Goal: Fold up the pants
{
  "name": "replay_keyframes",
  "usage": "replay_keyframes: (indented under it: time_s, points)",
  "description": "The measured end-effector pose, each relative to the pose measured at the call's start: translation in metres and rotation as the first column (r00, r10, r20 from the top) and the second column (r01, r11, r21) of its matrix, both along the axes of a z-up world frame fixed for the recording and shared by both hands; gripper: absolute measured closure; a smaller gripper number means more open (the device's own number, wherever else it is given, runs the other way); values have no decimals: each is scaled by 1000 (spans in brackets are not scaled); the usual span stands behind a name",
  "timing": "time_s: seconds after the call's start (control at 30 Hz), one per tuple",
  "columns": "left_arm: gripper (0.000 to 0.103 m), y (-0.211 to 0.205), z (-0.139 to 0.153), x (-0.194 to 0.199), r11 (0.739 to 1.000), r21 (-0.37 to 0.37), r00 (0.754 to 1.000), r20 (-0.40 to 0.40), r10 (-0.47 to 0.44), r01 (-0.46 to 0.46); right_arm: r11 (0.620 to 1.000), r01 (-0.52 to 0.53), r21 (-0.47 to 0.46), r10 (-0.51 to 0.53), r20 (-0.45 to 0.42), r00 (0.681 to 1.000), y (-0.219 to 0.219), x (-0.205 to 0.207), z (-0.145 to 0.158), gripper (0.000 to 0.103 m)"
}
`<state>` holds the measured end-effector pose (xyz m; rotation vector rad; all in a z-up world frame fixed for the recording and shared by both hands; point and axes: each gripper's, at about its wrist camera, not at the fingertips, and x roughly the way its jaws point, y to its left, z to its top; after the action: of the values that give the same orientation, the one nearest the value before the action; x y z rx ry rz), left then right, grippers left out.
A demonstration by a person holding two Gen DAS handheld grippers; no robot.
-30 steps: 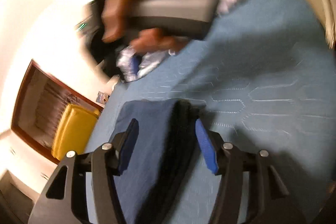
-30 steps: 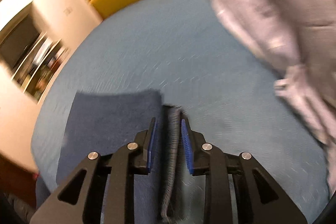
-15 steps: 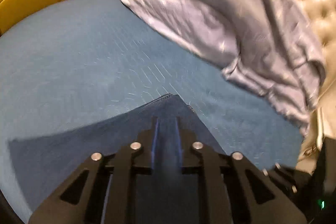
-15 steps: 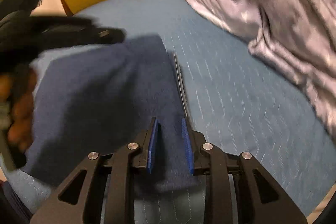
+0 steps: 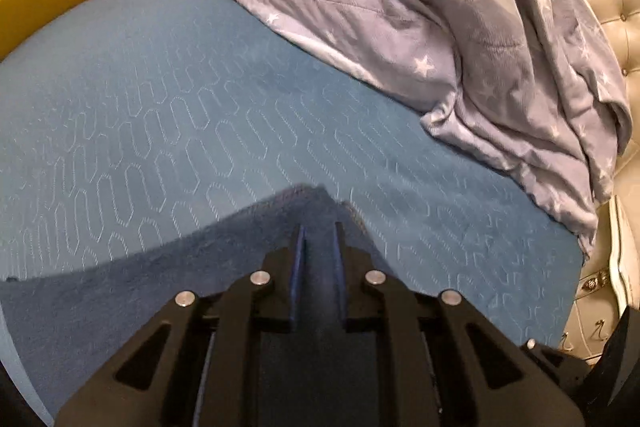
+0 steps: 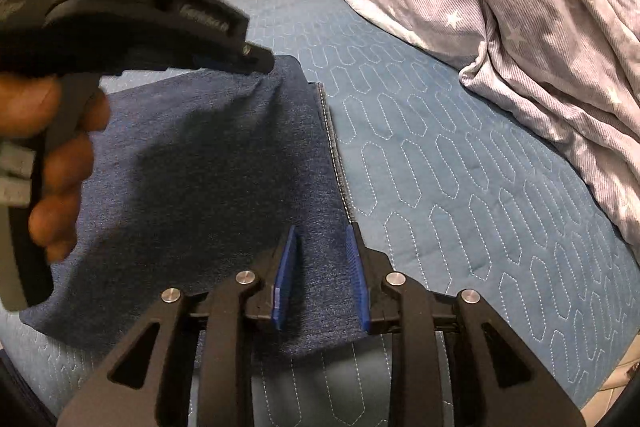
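Right wrist view: dark blue pants (image 6: 208,167), folded into a rough rectangle, lie flat on a quilted blue bedspread (image 6: 440,167)
Right gripper (image 6: 320,247): fingers close together, clamped on the near right corner of the pants
Left gripper (image 6: 256,61): held in a person's hand (image 6: 52,155), fingers pinching the far corner of the same edge, cloth gathered at the tips
Left wrist view: left gripper (image 5: 319,239) closed on a raised peak of the pants (image 5: 160,275)
Key relation: the gripped edge runs straight away from the right fingers toward the left ones; the cloth spreads to the left of both
Nearby: a star-print duvet (image 6: 520,7) is heaped well apart on the right
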<state>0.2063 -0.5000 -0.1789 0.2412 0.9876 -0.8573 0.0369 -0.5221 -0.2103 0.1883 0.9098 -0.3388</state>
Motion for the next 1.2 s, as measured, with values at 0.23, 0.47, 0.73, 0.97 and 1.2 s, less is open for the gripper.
replay_keyframes:
  time_s: [0.23, 0.47, 0.73, 0.97, 1.2]
  points:
    - [86, 17, -15, -15, 999, 51, 999, 44, 9, -11, 1000, 0, -11, 0, -3, 1000, 0, 0, -1, 76]
    - [52, 97, -23, -39, 988, 111, 993, 39, 108, -112, 999, 29, -18, -29, 1, 1000, -3, 0, -3, 64]
    - [2, 200, 36, -105, 960, 72, 952, 170, 255, -270, 997, 58, -59, -57, 19, 998, 25, -33, 36, 30]
    - [2, 260, 67, -162, 953, 6, 953, 26, 303, -303, 991, 101, -87, -99, 28, 995, 74, -90, 80, 15]
    - [1, 267, 86, -188, 948, 40, 949, 55, 312, -314, 987, 130, -94, -129, 20, 991, 96, -122, 104, 15]
